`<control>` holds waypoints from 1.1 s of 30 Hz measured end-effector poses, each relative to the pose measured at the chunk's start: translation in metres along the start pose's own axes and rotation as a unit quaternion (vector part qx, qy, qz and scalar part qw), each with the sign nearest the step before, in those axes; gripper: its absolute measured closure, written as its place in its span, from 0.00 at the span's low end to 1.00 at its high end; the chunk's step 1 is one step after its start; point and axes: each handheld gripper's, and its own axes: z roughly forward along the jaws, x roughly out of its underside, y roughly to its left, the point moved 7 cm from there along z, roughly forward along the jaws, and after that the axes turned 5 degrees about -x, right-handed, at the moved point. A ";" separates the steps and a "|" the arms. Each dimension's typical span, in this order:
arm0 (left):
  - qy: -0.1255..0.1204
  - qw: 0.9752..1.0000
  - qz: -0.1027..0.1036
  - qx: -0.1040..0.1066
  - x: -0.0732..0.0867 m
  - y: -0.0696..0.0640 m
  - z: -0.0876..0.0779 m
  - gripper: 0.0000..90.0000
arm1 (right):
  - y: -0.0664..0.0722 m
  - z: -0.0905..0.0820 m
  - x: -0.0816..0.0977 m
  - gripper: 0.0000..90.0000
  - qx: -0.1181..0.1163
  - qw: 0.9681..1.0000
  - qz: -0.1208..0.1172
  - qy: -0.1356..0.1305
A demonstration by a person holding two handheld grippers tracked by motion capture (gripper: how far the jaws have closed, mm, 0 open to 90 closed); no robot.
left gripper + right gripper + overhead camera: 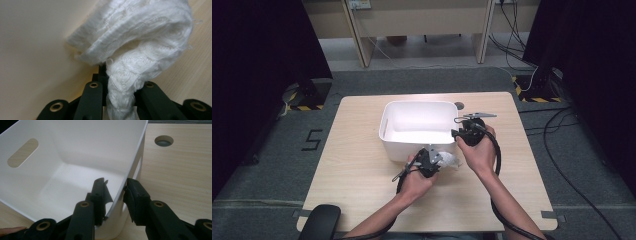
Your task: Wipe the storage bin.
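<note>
Left gripper (438, 161) clamps white cloth (140, 50) beside bin (387, 131); right gripper (115, 195) grips its wall.

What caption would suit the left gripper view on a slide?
Left gripper fingers pinch a bunched white cloth beside the white bin.

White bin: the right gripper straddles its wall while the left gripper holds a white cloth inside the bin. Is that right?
Not quite. The high view shows the left gripper holding the white cloth on the table, outside the white bin. The right gripper does straddle the bin's wall.
</note>
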 end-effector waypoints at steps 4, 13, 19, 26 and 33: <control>0.001 1.000 -0.001 0.000 0.002 -0.001 0.003 0.88 | 0.000 0.000 0.000 0.77 -0.001 1.000 0.001 0.000; 0.008 1.000 0.003 0.001 0.005 -0.005 0.008 0.88 | 0.000 0.000 0.000 0.77 0.001 1.000 -0.001 0.000; 0.009 1.000 0.006 -0.001 0.004 -0.007 0.010 0.88 | 0.000 0.000 0.000 0.78 0.000 1.000 0.000 0.000; 0.011 1.000 0.009 0.000 0.003 -0.009 0.013 0.88 | 0.000 -0.001 0.000 0.78 0.001 1.000 -0.001 0.000; 0.011 1.000 0.015 0.001 -0.002 -0.015 0.016 0.88 | 0.000 0.000 0.000 0.78 0.001 1.000 0.000 0.000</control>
